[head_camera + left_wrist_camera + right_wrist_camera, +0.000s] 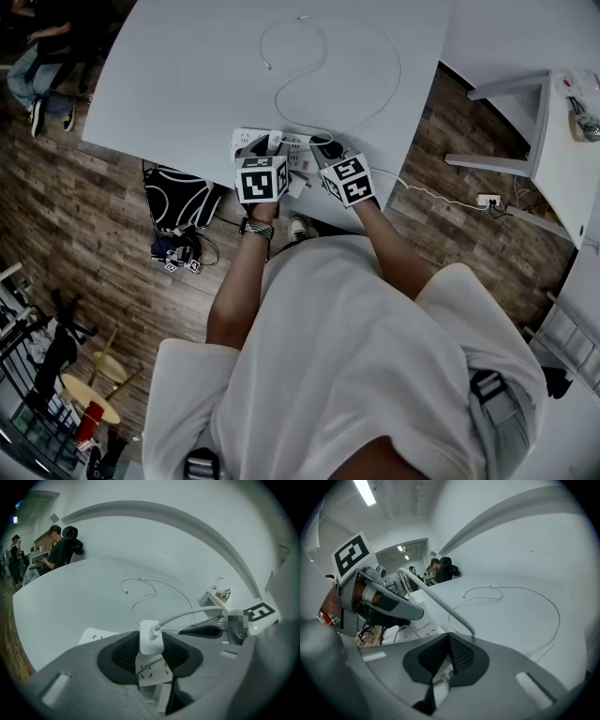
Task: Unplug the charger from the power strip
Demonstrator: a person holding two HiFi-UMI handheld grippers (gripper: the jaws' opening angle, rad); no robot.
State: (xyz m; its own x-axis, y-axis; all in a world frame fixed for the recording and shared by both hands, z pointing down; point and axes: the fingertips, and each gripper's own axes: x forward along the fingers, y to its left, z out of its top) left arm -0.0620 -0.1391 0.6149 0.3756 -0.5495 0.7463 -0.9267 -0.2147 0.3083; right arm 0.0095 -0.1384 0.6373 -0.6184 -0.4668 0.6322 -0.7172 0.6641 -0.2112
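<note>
**A:** Entry one, left gripper (151,651). Condition?

**B:** Jaws roughly half apart. The pads are pressed on both flanks of the charger (150,634), which stands upright, plugged into the power strip (96,634). The strip lies at the table's (187,75) 6 o'clock edge, nearest the person.

**A:** Entry two, right gripper (449,654)?

**B:** It sits at 3 o'clock of the left one. The jaws are drawn to a narrow wedge with the pad tips meeting and a white part nipped low between them. I judge that to be the strip's end, though little of it shows.

**A:** Entry three, cable (187,616)?

**B:** It leaves the charger toward 3 o'clock, lies across the top of the right gripper, then loops over the table toward 12.

**A:** Hazards, listed.

**B:**
- A tilted pull could bind the prongs, so the strip lifts along with the charger.
- The right grip is a thin one. If it slips, the strip could slide off that 6 o'clock edge.
- The charger's sides look smooth, so the pads may skid upward and lose it.
- The cable draped over the right gripper could snag as the charger rises and jerk it sideways.
</note>
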